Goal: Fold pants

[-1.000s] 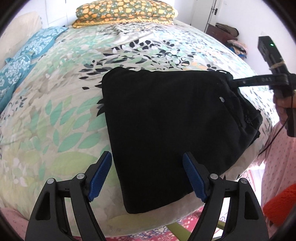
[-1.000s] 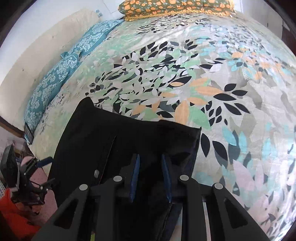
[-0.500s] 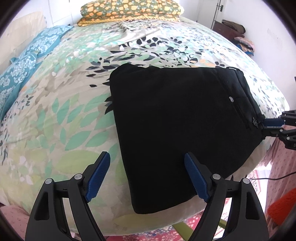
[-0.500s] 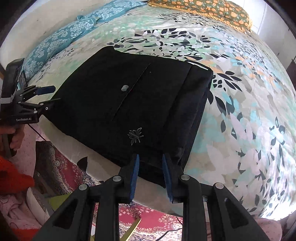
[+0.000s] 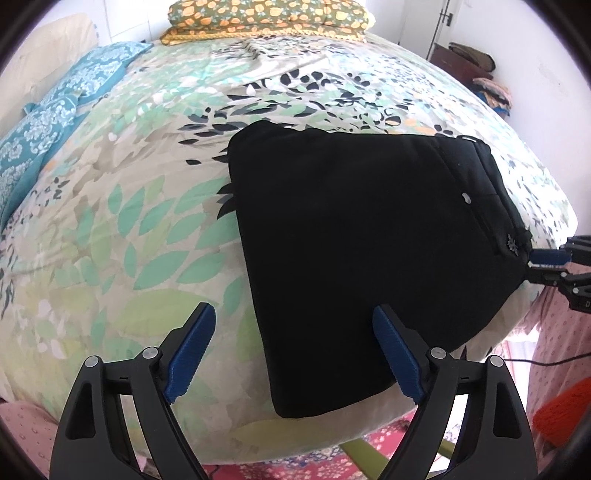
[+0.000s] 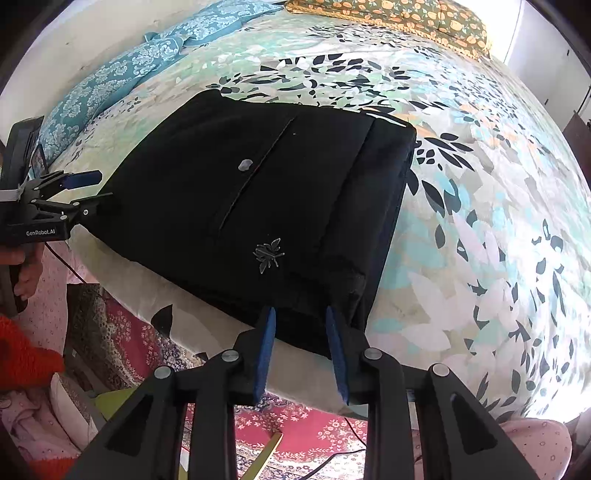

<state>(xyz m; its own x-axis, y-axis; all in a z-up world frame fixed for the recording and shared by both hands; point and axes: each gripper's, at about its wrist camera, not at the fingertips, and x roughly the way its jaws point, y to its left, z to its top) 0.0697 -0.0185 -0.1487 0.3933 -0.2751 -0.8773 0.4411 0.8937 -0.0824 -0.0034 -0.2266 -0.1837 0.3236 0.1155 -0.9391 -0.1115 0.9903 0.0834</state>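
The black pants (image 5: 369, 236) lie folded into a flat square near the bed's front edge, pocket button and small emblem (image 6: 269, 254) facing up. My left gripper (image 5: 293, 317) hovers over their near left corner, its jaws wide and still opening, one finger above the fabric and the other above the sheet. My right gripper (image 6: 299, 325) is at the waistband edge by the mattress side. Its jaws are opening and the hem shows between the pads, which stand apart from it. Each gripper also appears in the other view: right gripper (image 5: 546, 258), left gripper (image 6: 83, 192).
A leaf-print sheet (image 5: 129, 221) covers the bed. An orange-flowered pillow (image 5: 266, 18) lies at the head and blue patterned pillows (image 5: 55, 122) along the left. Below the mattress edge is a red rug (image 6: 295, 435). A dresser with clothes (image 5: 476, 70) stands far right.
My right gripper came from the pants' far corner, shut on fabric, to the waistband edge by the mattress side, and its jaws have spread. The pants now lie flat. The left jaws widened slightly.
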